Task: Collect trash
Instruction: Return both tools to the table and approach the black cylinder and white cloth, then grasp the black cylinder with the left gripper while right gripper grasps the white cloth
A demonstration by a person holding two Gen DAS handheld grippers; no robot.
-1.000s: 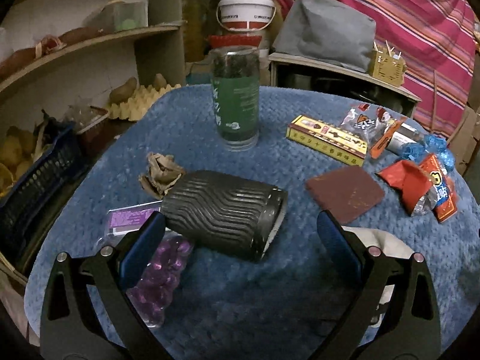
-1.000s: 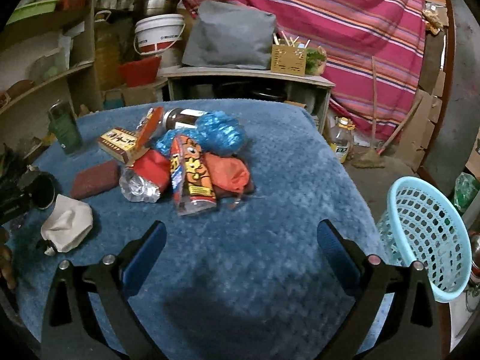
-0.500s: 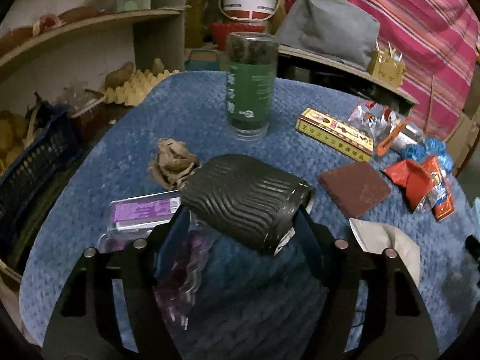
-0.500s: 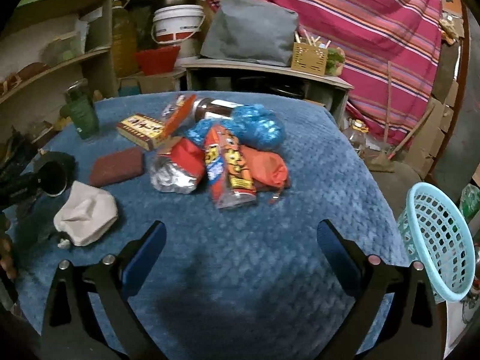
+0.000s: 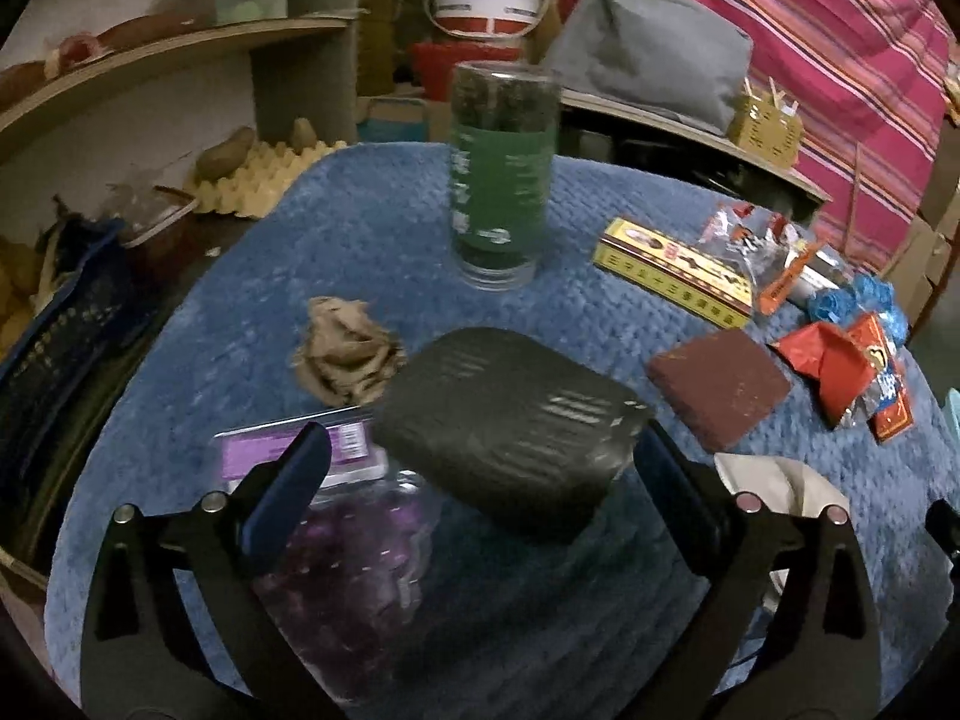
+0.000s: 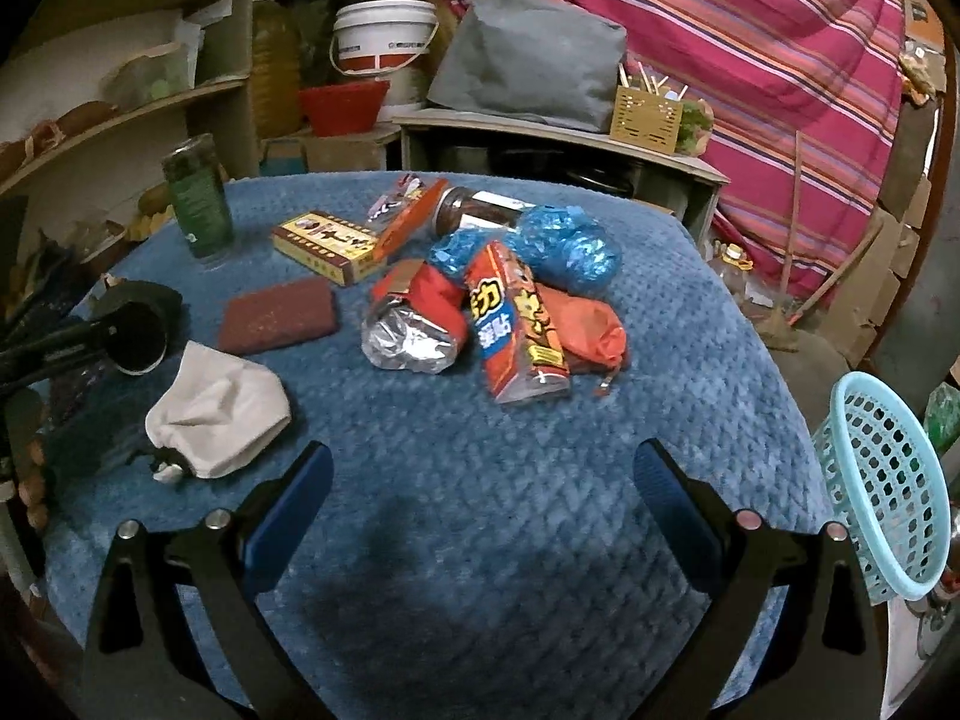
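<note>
Crinkled foil wrappers heap on quilted blue cloth beside ribbed black cylinder.

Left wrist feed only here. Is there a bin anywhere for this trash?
Observer: Yes. A light blue basket stands beside the table's right edge, lower than the tabletop.
Operator: Right tongs carrying anything?
Observer: No. The right tongs are open, with only bare blue cloth between them.
Operator: Anything hidden behind the wrapper pile?
Observer: An orange bag lies against the far side of the red snack packet, toward the basket.
</note>
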